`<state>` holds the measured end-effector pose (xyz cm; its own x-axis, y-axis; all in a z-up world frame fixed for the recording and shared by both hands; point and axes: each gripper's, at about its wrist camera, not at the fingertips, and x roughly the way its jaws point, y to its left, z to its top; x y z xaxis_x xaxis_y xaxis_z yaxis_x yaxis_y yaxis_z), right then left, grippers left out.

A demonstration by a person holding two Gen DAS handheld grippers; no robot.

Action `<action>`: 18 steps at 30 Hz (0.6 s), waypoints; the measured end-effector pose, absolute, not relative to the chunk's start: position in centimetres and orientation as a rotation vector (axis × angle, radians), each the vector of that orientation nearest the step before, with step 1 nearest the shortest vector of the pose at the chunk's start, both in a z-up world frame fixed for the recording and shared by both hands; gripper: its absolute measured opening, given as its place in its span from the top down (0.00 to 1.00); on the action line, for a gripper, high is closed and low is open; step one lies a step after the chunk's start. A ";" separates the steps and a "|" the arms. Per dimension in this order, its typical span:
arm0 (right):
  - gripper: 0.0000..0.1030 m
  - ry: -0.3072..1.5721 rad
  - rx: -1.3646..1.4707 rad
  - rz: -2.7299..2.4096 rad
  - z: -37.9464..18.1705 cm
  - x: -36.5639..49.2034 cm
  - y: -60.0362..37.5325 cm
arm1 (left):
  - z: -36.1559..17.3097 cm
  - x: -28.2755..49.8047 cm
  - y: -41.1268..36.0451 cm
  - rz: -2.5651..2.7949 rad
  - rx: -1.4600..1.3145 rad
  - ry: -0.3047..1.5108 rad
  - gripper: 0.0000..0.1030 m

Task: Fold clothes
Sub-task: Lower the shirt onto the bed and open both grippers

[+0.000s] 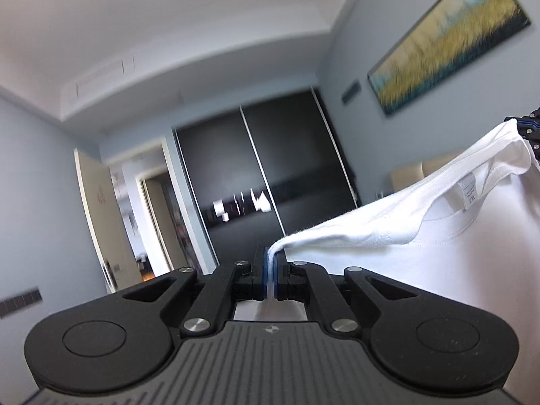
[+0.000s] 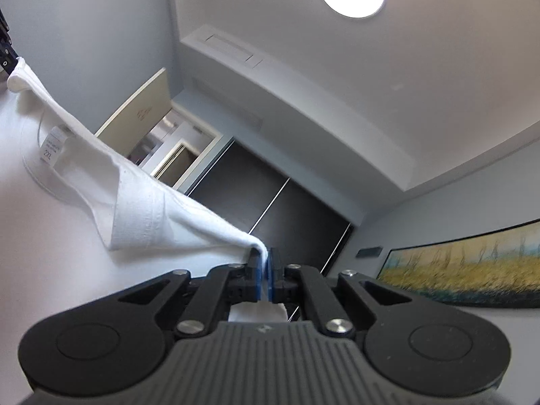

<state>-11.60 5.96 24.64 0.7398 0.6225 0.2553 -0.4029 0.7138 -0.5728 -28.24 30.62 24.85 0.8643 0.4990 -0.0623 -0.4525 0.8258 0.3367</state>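
- Left wrist view, biggest thing first: the white T-shirt [image 1: 455,253] fills the right side of the frame, hanging in the air as a broad sheet, well apart from the dark sliding wardrobe [image 1: 263,168] behind it. No table or bed shows in either view, so I cannot tell what lies under the cloth.
- Key relation: the shirt's top edge runs as one long line between my two grippers, across their pointing direction. From the left gripper [image 1: 271,270] the cloth leads off to the right and upward; from the right gripper [image 2: 265,266] it leads off to the left and upward. Neither hand is nearer; each has one end.
- Collar sags in the middle of that line, so I judge the span slack, not taut. Neck label [image 2: 54,146] faces the cameras, reading 2XL.
- Left jaws: closed down tight on a pinch of shirt fabric, near a shoulder, I think; white cloth shows between the blue pads [image 1: 260,270].
- Right jaws: likewise clamped on the opposite end, cloth bunched behind the pads.
- Room: open air ahead on both sides; framed painting [image 1: 449,40] on the wall is well clear.
- Judgement: early stage, shirt held up for laying flat.
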 end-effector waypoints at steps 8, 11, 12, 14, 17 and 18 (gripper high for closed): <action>0.96 -0.149 -0.623 0.704 15.3 -0.5 13.5 | 13.3 -17.2 38.0 0.545 0.310 0.458 0.98; 0.96 -0.053 -0.659 0.722 11.9 4.2 15.8 | 9.8 -14.0 40.7 0.541 0.264 0.523 0.98; 0.96 -0.028 -0.671 0.724 11.0 5.5 16.7 | 8.9 -12.9 41.5 0.537 0.255 0.542 0.98; 0.96 0.020 -0.683 0.721 9.2 8.0 18.3 | 7.0 -10.9 42.9 0.540 0.262 0.575 0.98; 0.96 0.081 -0.690 0.717 6.4 11.1 20.0 | 4.5 -8.0 45.2 0.535 0.267 0.620 0.98; 0.96 0.102 -0.693 0.716 5.4 11.8 20.6 | 3.6 -7.0 45.9 0.533 0.265 0.636 0.98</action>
<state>11.82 20.63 5.38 0.7596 0.5698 -0.3137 -0.6347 0.5439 -0.5489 -7.03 45.94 3.55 0.6769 0.5469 -0.4927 -0.3888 0.8340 0.3915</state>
